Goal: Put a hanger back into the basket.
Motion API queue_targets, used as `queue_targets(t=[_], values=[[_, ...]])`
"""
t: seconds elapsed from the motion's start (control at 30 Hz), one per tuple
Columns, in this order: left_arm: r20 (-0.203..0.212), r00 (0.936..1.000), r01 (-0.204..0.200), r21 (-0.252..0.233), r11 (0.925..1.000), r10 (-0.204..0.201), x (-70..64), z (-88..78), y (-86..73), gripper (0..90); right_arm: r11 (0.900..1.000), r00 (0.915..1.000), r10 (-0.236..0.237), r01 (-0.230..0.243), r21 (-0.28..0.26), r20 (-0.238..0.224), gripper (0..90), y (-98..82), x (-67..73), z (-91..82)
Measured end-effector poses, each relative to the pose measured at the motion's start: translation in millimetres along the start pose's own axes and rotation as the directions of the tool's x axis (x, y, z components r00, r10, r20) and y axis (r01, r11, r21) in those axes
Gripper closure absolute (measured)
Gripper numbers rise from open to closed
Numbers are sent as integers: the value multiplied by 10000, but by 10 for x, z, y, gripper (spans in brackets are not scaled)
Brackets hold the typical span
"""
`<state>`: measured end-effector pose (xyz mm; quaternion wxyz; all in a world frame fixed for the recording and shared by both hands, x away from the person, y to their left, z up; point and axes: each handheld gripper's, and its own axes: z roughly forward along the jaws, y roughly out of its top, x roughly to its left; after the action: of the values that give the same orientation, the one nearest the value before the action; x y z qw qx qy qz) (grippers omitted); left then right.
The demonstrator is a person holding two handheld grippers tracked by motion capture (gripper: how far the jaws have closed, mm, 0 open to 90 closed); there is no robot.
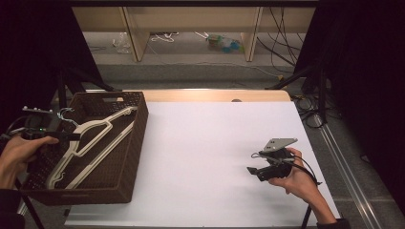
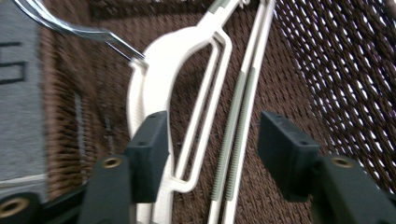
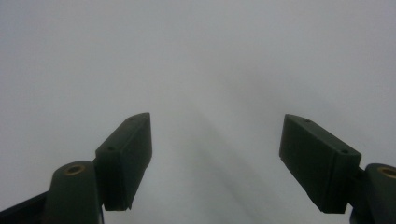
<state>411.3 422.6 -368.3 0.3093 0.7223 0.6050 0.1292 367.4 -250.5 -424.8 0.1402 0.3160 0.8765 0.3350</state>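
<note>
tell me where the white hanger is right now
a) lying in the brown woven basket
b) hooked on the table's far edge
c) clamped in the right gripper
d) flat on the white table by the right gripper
a: the white hanger lies inside the brown woven basket at the table's left, with the left gripper open above it.

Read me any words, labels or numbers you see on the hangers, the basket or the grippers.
No text can be read.
Hangers: no lettering visible.
Basket: plain weave, no label.
Left gripper and right gripper: no markings.
Grey surface beside the basket: dark blurred marks, unreadable.
</note>
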Motion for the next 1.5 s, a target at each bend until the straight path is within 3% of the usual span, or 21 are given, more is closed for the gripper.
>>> queue_targets(t=[0.23,0.33,0.4,0.47,0.53,0.63,0.73,0.87,0.9,1.0,1.07,1.1,1.13,1.17,1.27,1.33,1.37,1.4,1.43,1.47,1.5], values=[[454,9949,-874,-597,9944,901,-233,-208,34,382,9998,9999,136,-136,-128,-4,262,8,-4,-8],[677,9933,-858,-1063,9906,933,-329,-256,-2,364,9994,9997,234,-234,-239,-17,259,10,-1,-11],[475,9938,-930,-1384,9860,1005,-387,-297,-28,363,9993,9996,266,-266,-251,7,260,14,-2,-19],[592,9937,-838,-1721,9815,952,-476,-351,-53,363,9985,9996,239,-232,-504,130,259,7,-5,-1],[626,9933,-834,-1991,9764,975,-563,-439,-66,354,9992,9997,230,-228,-342,56,259,13,-12,-20],[1490,9843,-520,-2652,9628,942,-752,-560,-107,349,9988,9996,254,-251,-432,73,259,11,-7,-18],[1960,9722,-658,-2969,9526,1282,-998,-597,-172,340,9986,9996,272,-269,-451,58,259,13,-9,-35],[2166,9536,-1327,-3217,9375,2093,-1377,-562,-279,323,9954,9982,599,-597,-748,-3,257,6,-2,-62],[2238,9488,-1426,-3256,9347,2228,-1472,-540,-308,315,9948,9988,494,-489,-896,41,256,0,-11,-63],[2557,9312,-1651,-3399,9258,2600,-1741,-453,-407,302,9912,9967,818,-815,-1046,-14,240,-15,-6,-93],[2599,9225,-1789,-3669,9129,2852,-1913,-362,-477,290,9876,9951,986,-981,-1228,-19,234,-31,-2,-108],[2715,9136,-1911,-3701,9091,3026,-1991,-299,-508,288,9862,9947,1025,-1024,-1303,-53,229,-40,3,-110],[2832,9081,-2009,-3518,9143,3085,-2066,-243,-535,280,9842,9940,1091,-1090,-1393,-73,223,-47,8,-110],[2907,9031,-2080,-3477,9142,3161,-2125,-187,-561,272,9825,9926,1209,-1207,-1415,-78,217,-51,25,-114],[3079,8894,-2202,-3589,9070,3378,-2267,-32,-633,268,9817,9932,1165,-1145,-1523,42,211,-61,62,-119],[3101,8824,-2333,-3649,9013,3539,-2326,35,-669,257,9787,9920,1263,-1241,-1633,32,210,-64,93,-136],[2982,8822,-2419,-3766,8942,3643,-2359,79,-703,256,9782,9924,1234,-1213,-1688,18,201,-67,100,-147],[2953,8844,-2393,-3780,8944,3614,-2376,106,-729,255,9763,9922,1247,-1228,-1783,-5,200,-75,110,-154],[3105,8819,-2276,-3788,8970,3549,-2392,154,-774,250,9740,9913,1315,-1286,-1864,33,197,-83,117,-159],[3170,8862,-2085,-3785,9018,3379,-2405,188,-822,242,9708,9899,1419,-1386,-1959,31,195,-100,131,-169],[3164,8837,-2134,-3836,8985,3450,-2408,221,-866,241,9696,9891,1469,-1450,-1971,-49,195,-114,142,-174]])
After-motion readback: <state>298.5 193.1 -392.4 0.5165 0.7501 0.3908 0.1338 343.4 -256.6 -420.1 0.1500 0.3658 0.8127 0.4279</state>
